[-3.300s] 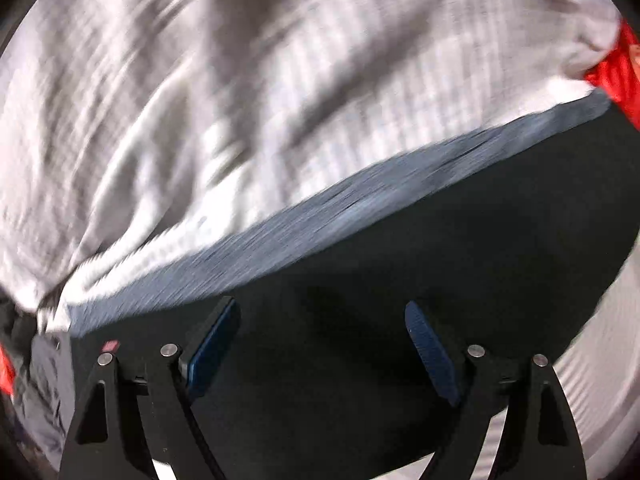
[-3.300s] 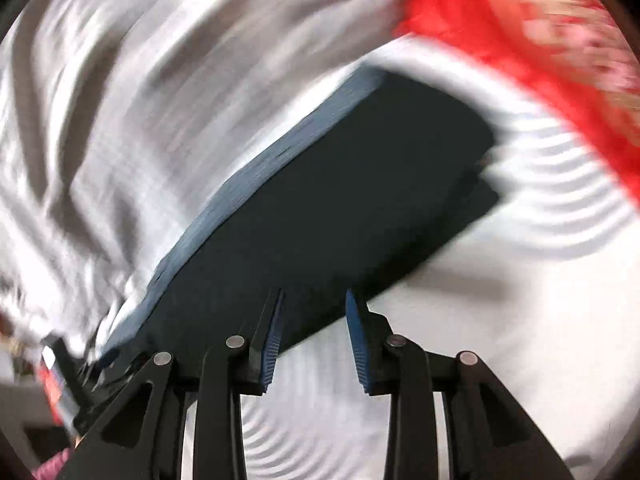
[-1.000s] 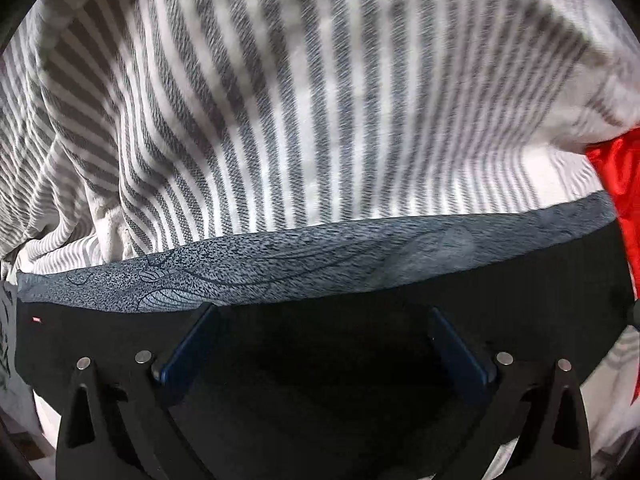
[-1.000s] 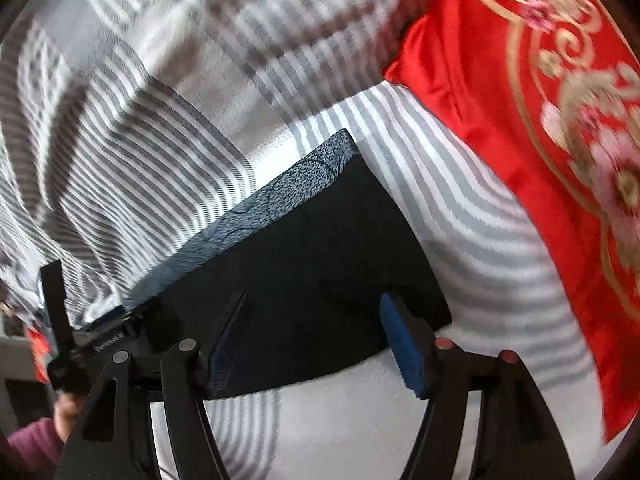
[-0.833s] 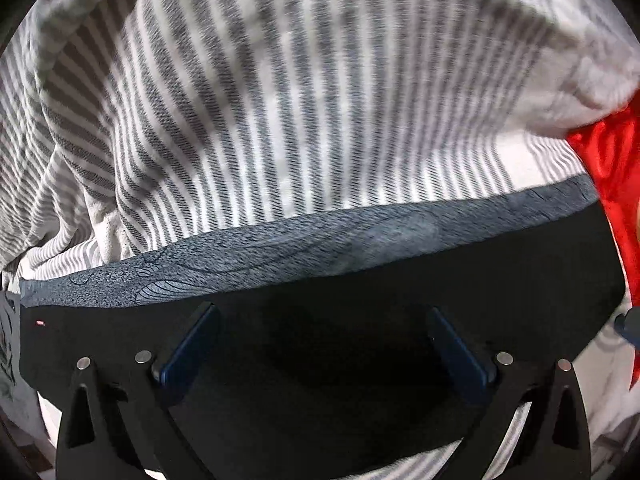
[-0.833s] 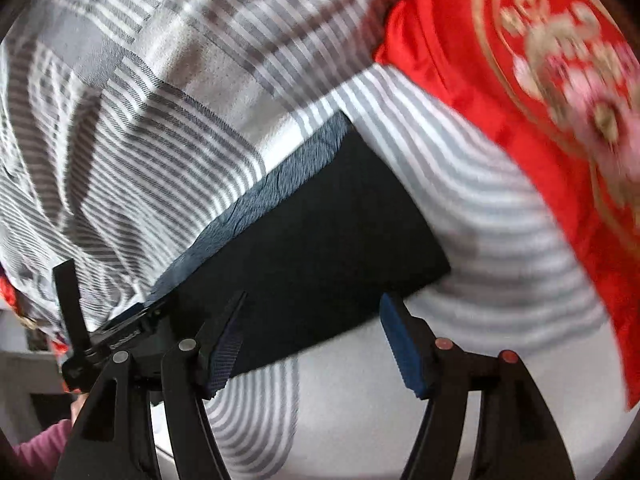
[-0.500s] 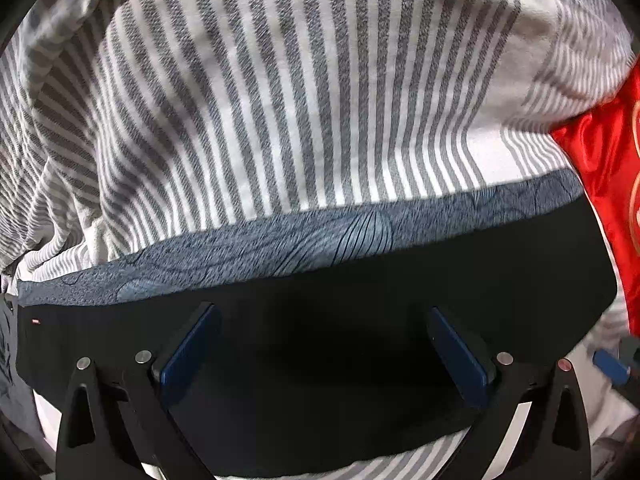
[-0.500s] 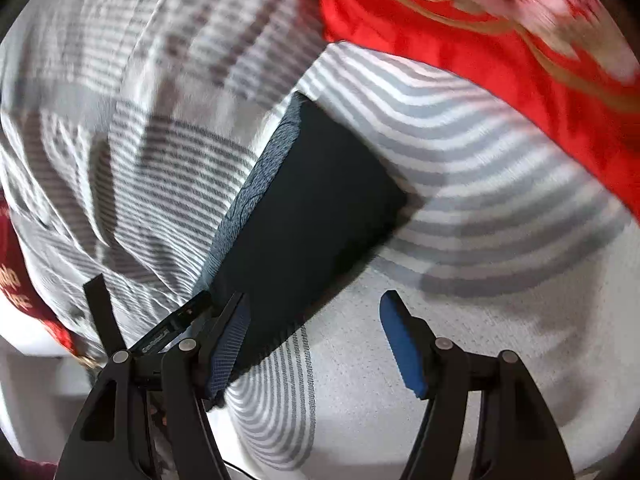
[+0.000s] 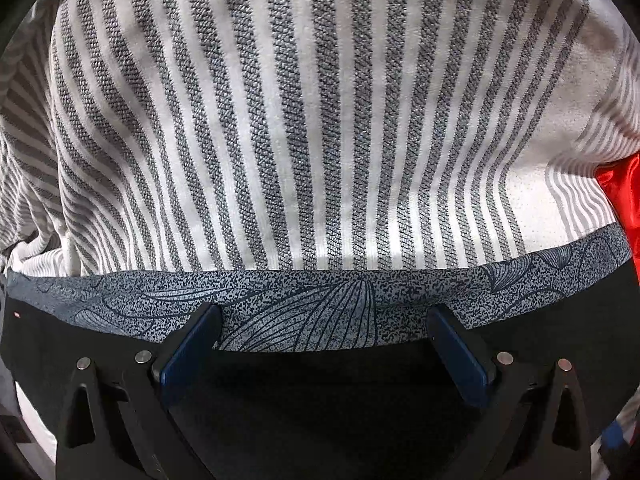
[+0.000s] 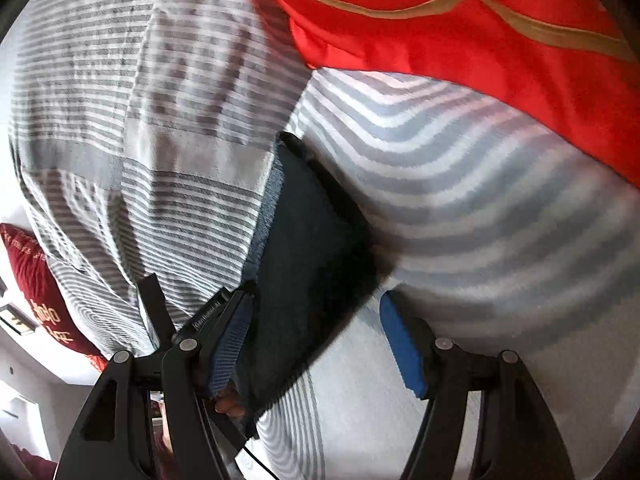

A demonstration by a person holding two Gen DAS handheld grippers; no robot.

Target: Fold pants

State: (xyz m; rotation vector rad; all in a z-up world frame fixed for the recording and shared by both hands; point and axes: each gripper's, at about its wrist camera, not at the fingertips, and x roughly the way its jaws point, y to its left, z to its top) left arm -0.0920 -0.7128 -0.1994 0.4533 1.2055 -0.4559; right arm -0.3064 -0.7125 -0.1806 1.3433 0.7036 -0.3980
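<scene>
Pants [image 9: 320,400] lie folded on bed [image 9: 320,120]. Both grippers, left [image 9: 324,344] and right [image 10: 316,344], spread, empty; press fold flat, edges aligned.

My left gripper [image 9: 322,340] is hanging with its jaws spread over the folded pants [image 9: 320,400], nothing lying between the pads. Ahead, the striped blanket [image 9: 304,120] is bulging up just beyond the patterned waistband [image 9: 304,312], closing that way. My right gripper [image 10: 316,344] is standing open; flat striped sheet [image 10: 460,208] is lying clear ahead, the red quilt [image 10: 460,48] rising beyond it.
</scene>
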